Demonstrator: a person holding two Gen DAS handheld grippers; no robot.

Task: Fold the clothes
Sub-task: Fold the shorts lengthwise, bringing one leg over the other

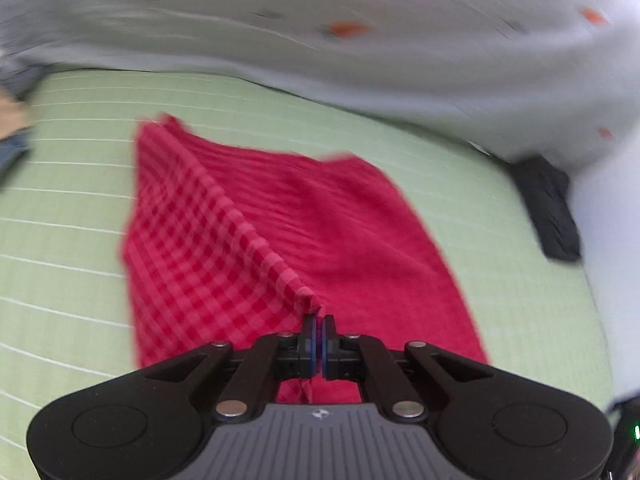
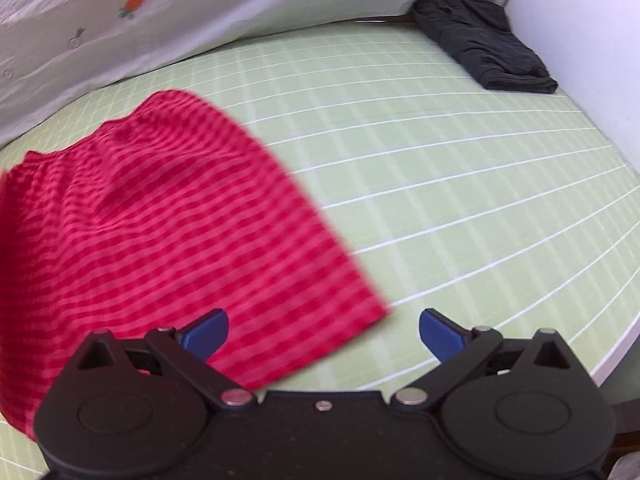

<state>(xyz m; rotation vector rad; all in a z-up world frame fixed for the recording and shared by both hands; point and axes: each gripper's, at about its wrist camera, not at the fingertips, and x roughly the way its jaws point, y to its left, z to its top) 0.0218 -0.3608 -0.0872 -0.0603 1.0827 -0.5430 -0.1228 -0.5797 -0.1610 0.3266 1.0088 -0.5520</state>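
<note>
Jaws first: my left gripper (image 1: 319, 334) pinches a lifted edge of the red checked garment (image 1: 248, 240) on the green gridded mat (image 1: 72, 200); my right gripper (image 2: 324, 330) gapes empty beside it; folding seems barely begun; only the right view shows the dark garment (image 2: 484, 44) clearly.

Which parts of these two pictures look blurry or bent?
Left wrist: white sheet streaked by motion blur, left gripper sharp. Right wrist: red checked garment smeared, dark garment crisper. Both views: fisheye bends the green mat's lines.
</note>
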